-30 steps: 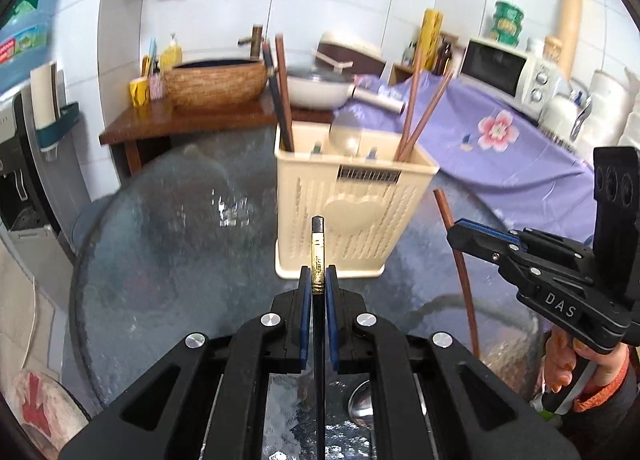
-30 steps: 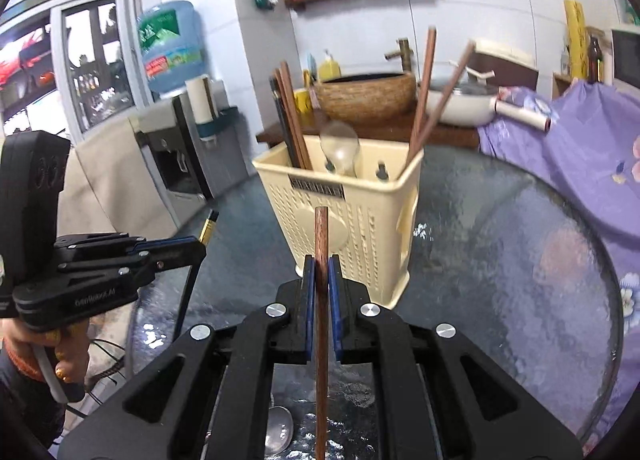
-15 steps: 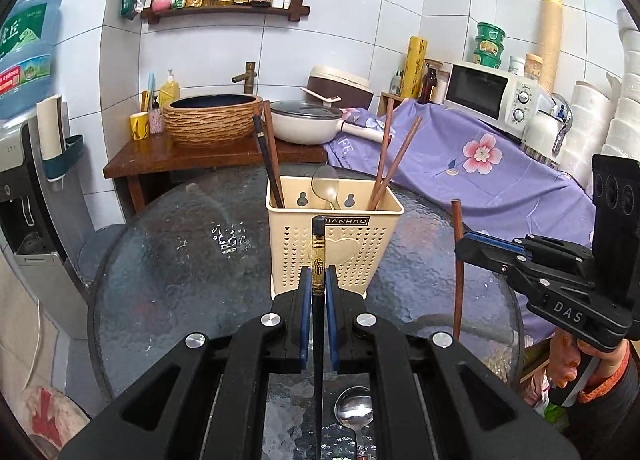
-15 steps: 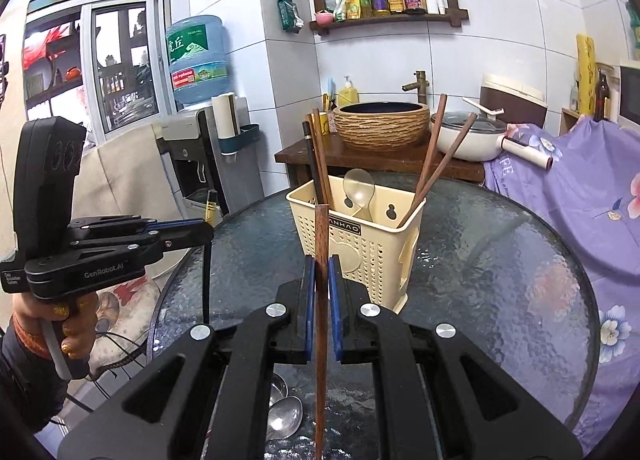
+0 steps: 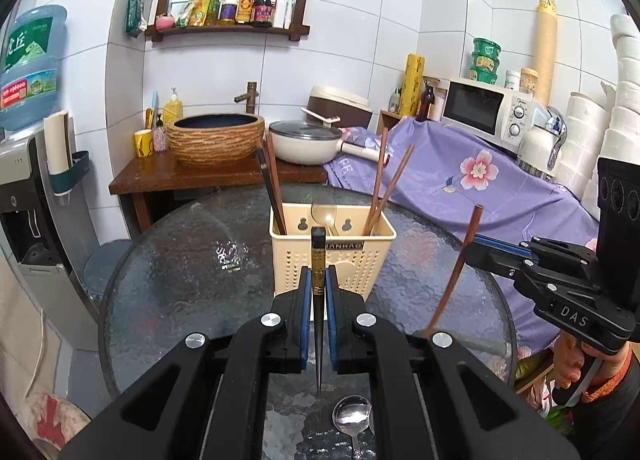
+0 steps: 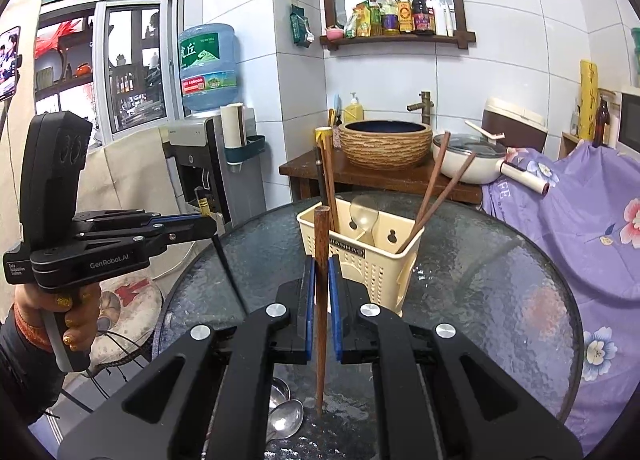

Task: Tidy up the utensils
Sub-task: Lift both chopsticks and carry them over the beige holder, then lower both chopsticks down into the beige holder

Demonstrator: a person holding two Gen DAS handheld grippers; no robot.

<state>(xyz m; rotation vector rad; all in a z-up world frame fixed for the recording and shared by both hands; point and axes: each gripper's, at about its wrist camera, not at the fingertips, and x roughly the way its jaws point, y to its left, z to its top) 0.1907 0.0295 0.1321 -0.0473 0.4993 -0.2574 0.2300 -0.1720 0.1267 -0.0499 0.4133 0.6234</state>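
Now both tools have drawn back from the holder, each with a chopstick lifted clear.

The left tool (image 5: 319,292) is clamped on a dark chopstick (image 5: 318,260) held upright, and the right tool (image 6: 321,288) is pinched shut on a brown chopstick (image 6: 320,260), likewise upright. A second ago the cream utensil holder (image 5: 332,260) loomed large and close; it now sits farther off, near the middle of the glass worktop (image 5: 180,260), already carrying two pairs of chopsticks and a spoon. Spoons (image 6: 286,416) lie on the glass just below the tools. Judging by this, both sticks are picked up but not yet delivered; the carry to the holder's compartments seems next.
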